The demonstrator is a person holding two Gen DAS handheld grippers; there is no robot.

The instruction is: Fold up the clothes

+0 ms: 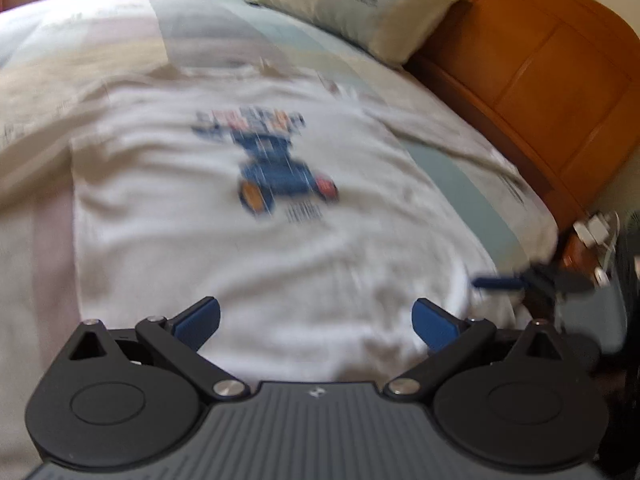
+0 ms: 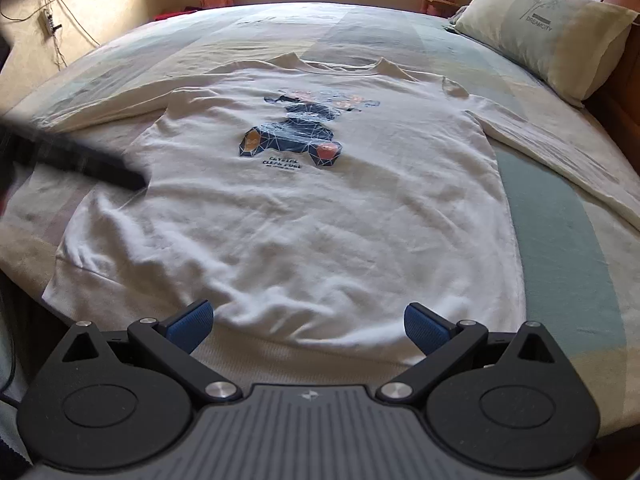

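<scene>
Sweatshirt (image 2: 304, 216), white with a blue print, lies flat on the bed (image 2: 560, 216). Left gripper (image 1: 316, 322) and right gripper (image 2: 309, 326) hover above its hem, jaws spread wide, empty.

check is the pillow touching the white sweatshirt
Apart. In the right wrist view a stretch of bare bedspread lies between the pillow and the sweatshirt, sleeve included.

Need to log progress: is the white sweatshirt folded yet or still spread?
Spread flat: the white sweatshirt lies print-up on the bed, both sleeves out sideways, no fold started.
</scene>
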